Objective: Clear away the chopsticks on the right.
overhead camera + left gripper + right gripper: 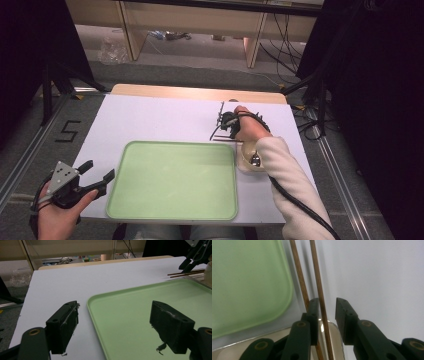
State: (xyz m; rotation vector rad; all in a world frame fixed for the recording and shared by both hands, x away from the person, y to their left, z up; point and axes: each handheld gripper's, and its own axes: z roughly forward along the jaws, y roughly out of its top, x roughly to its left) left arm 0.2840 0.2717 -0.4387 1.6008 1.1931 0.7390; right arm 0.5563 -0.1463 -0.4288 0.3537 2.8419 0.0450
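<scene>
Two thin, round, brown wooden chopsticks (312, 272) lay side by side on the smooth white table (160, 117), just beyond the far right corner of one pale green plastic tray (172, 180) with rounded corners and a low raised rim. Their near ends rested over a shiny cream dish (274, 336). The right gripper (327, 303) stood with its matte black jaws partly apart, one chopstick between them, unpinched. The left gripper (113, 317) hovered over the tray's near left corner, jaws wide apart and empty.
</scene>
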